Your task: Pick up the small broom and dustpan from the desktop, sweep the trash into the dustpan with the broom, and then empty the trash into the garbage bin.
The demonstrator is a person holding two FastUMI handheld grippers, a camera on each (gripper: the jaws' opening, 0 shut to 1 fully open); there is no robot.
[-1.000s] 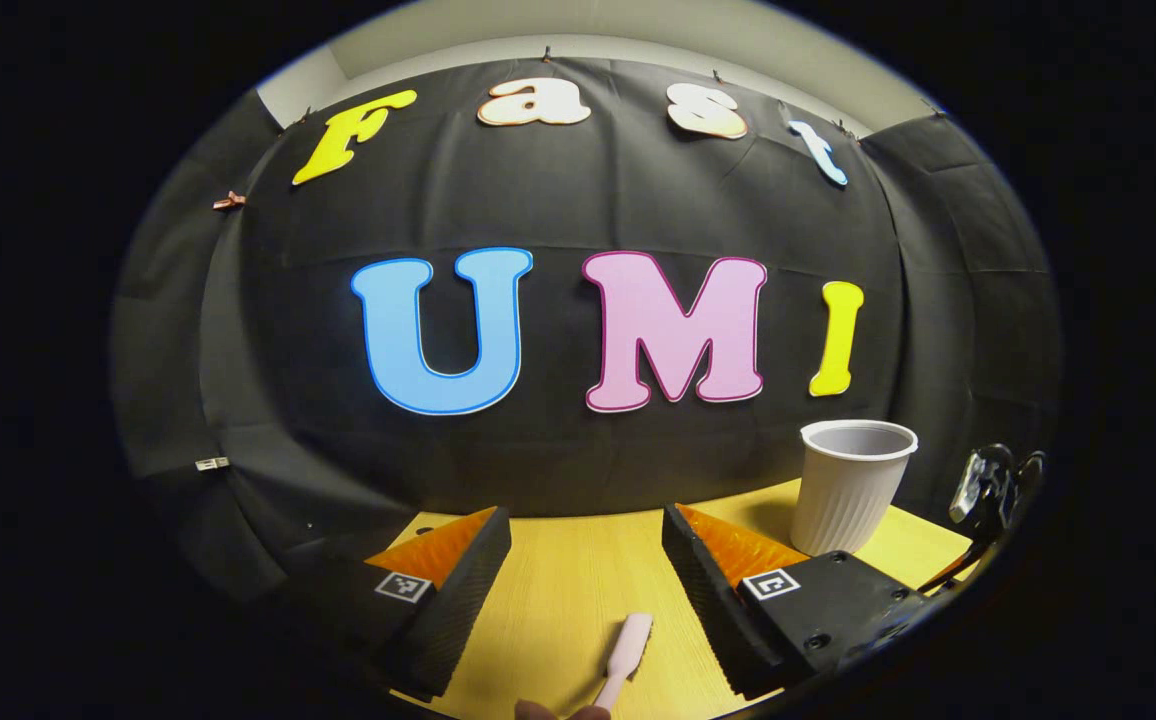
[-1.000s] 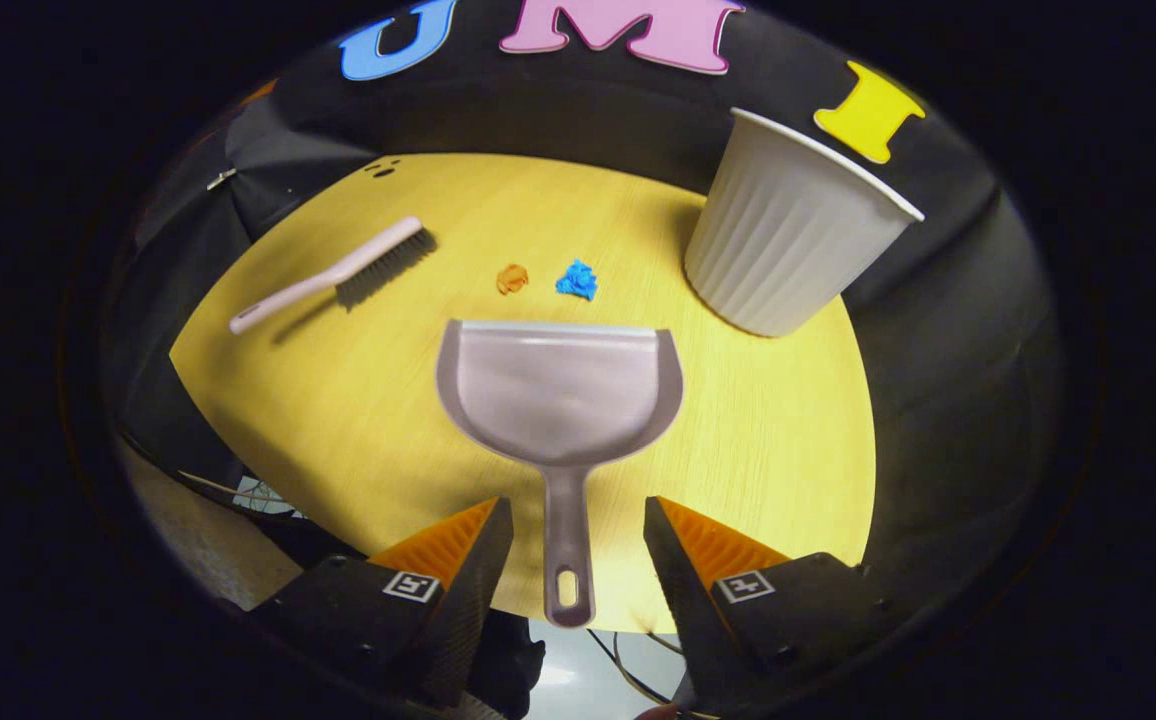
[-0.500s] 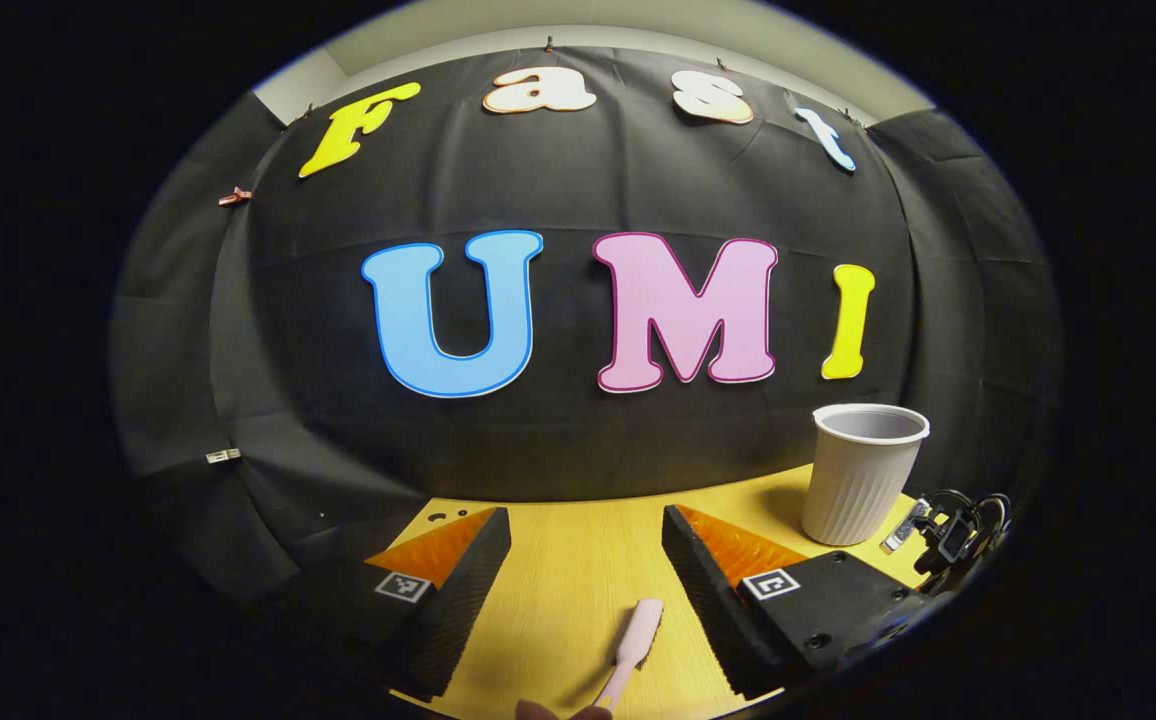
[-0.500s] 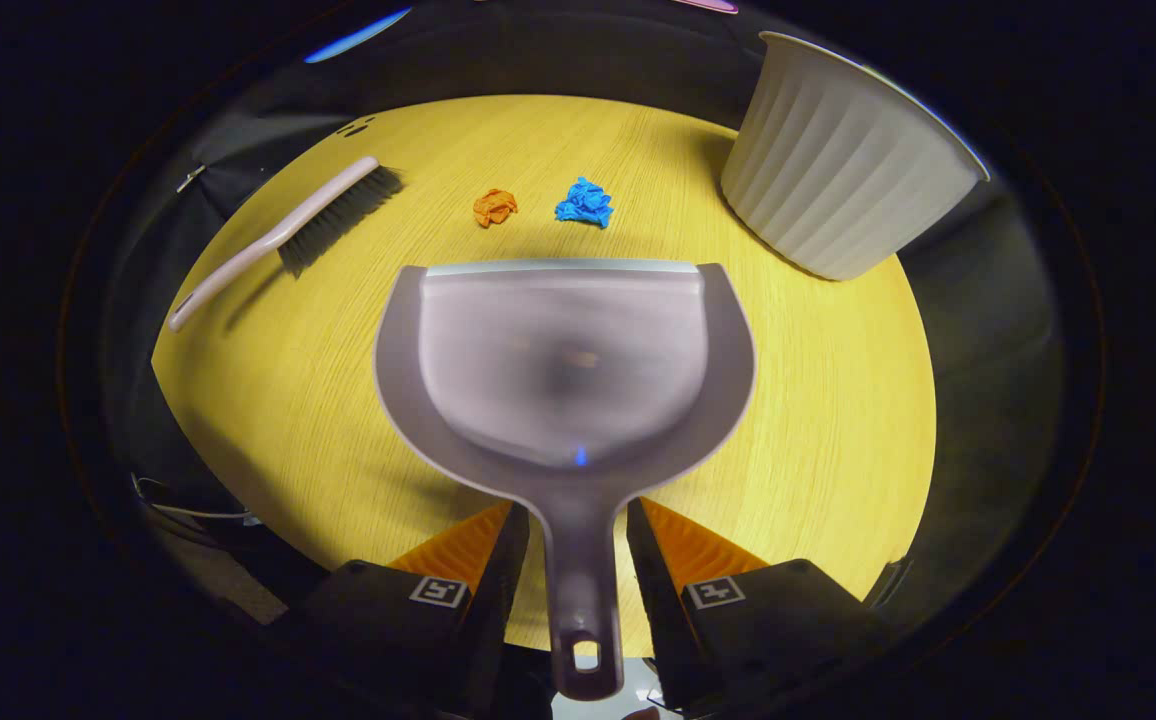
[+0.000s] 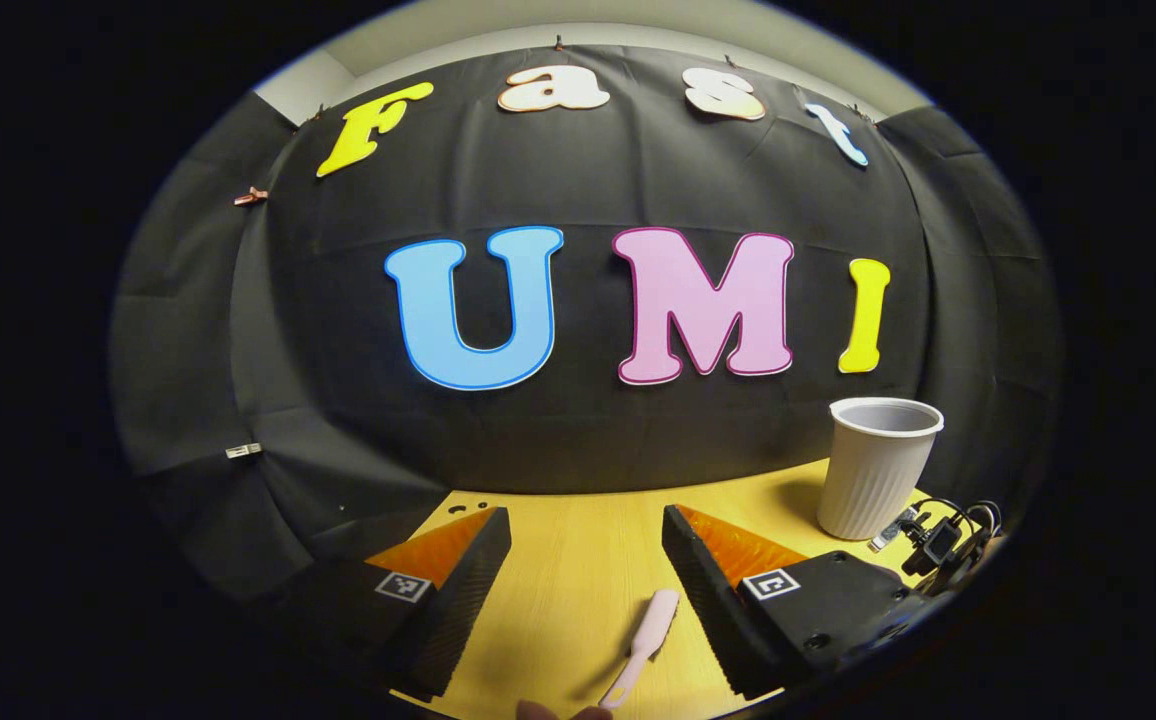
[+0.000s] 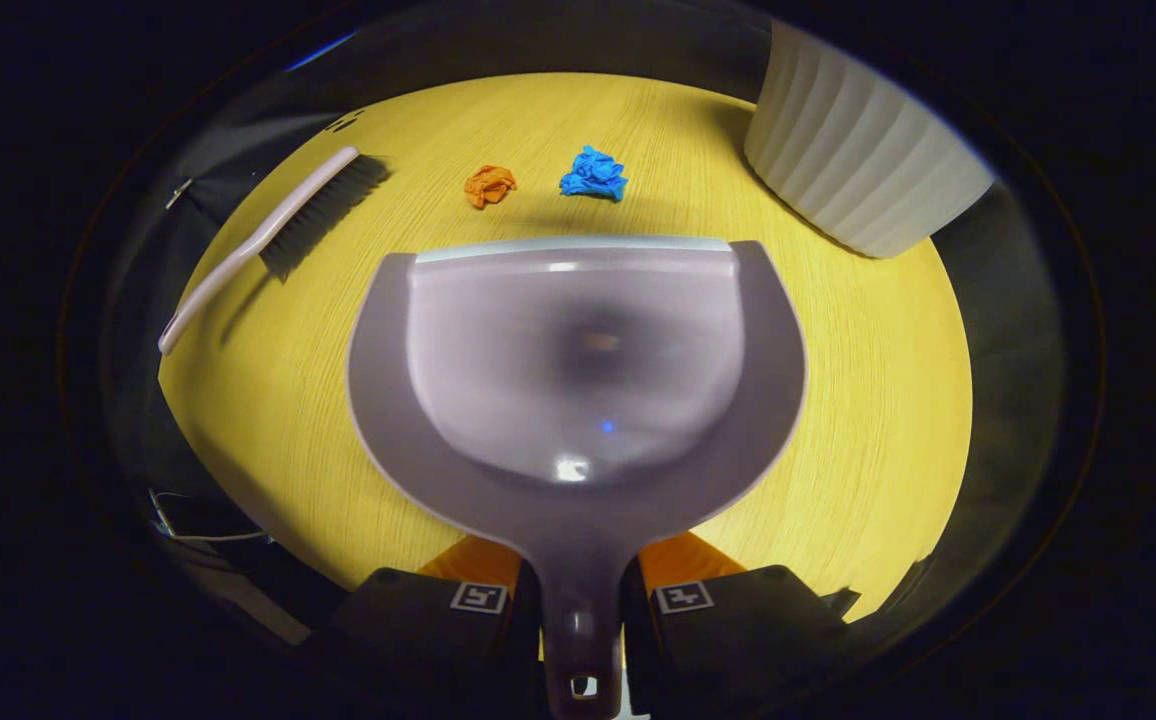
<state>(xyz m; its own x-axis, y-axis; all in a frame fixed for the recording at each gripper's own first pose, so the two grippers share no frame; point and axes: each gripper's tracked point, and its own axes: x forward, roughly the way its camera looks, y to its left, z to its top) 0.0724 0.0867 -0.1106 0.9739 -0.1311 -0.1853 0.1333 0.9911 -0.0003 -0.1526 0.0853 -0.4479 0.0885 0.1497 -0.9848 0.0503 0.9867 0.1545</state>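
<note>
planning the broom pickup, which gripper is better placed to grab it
Left. The left gripper is open with the broom handle lying just ahead between its fingers. The right gripper is shut on the dustpan handle, so it is occupied.

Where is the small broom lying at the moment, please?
In the right gripper view, the broom lies on the yellow desktop at upper left, left of the orange scrap and the dustpan.

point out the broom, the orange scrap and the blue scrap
broom (image 6: 268, 238), right gripper view, on the handle by the bristles
orange scrap (image 6: 489, 185), right gripper view, its middle
blue scrap (image 6: 594, 174), right gripper view, its middle
</note>
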